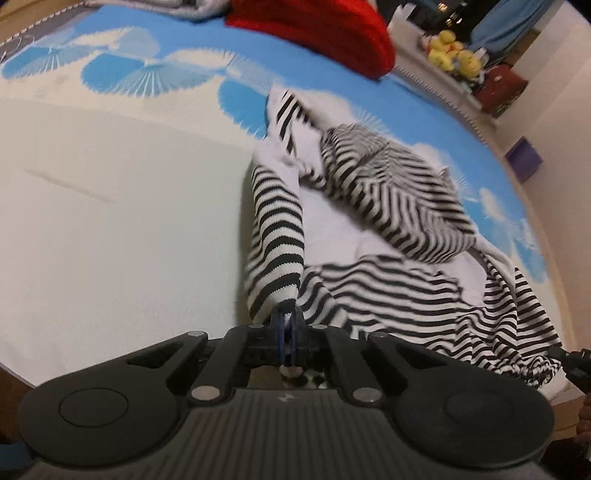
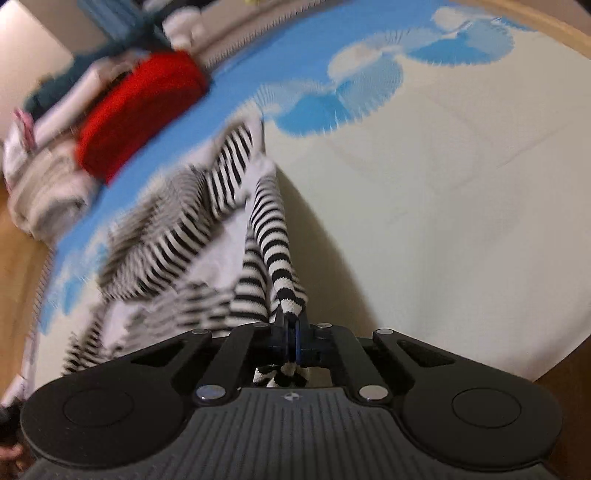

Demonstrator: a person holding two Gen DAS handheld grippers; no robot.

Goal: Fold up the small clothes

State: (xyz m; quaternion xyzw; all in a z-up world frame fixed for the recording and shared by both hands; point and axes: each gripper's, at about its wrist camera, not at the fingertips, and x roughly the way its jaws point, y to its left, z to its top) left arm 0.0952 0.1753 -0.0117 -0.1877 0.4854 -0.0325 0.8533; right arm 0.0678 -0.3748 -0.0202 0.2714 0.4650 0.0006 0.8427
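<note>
In the right wrist view the striped garment [image 2: 177, 236] and the red cloth [image 2: 136, 110] are blurred. The left hand-held gripper [image 1: 287, 322] hides the pinched striped edge.

**Around the work area**

Blue/white fan-print sheet [image 1: 122, 70] covers bed. Red cloth [image 1: 325, 37] lies at far edge, grey fabric [image 1: 195, 9] beside it. Yellow plush toys [image 1: 452, 53] sit on ledge beyond, near dark red box [image 1: 500, 86]. Purple box [image 1: 524, 160] on floor.
</note>
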